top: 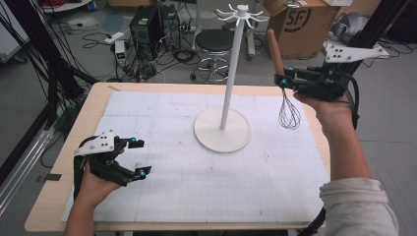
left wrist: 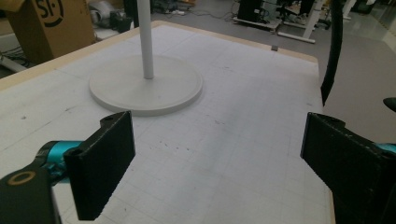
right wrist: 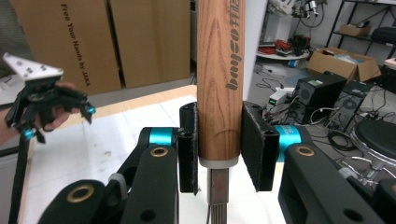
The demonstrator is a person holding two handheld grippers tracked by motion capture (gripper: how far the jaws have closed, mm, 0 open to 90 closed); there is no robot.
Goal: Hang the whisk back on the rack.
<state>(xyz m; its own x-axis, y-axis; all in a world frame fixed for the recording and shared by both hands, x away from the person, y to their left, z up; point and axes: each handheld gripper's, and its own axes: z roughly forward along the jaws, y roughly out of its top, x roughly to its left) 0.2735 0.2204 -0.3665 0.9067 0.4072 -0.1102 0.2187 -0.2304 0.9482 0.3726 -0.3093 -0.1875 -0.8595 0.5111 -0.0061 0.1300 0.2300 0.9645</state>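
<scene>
A whisk (top: 281, 78) with a wooden handle is pinched upright between the jaws of the right gripper (top: 284, 78), held in the air above the far right part of the table (top: 54, 162); its wire head hangs down, clear of the white gridded mat (top: 206, 172). The left gripper (top: 139, 158) is held low over the mat's near left, jaws spread wide with nothing between them. A white hook stand (top: 229, 88) is set on a round base mid-table, its hooks bare. Cardboard boxes (top: 300, 24) are seen on the floor beyond; their contents cannot be told.
</scene>
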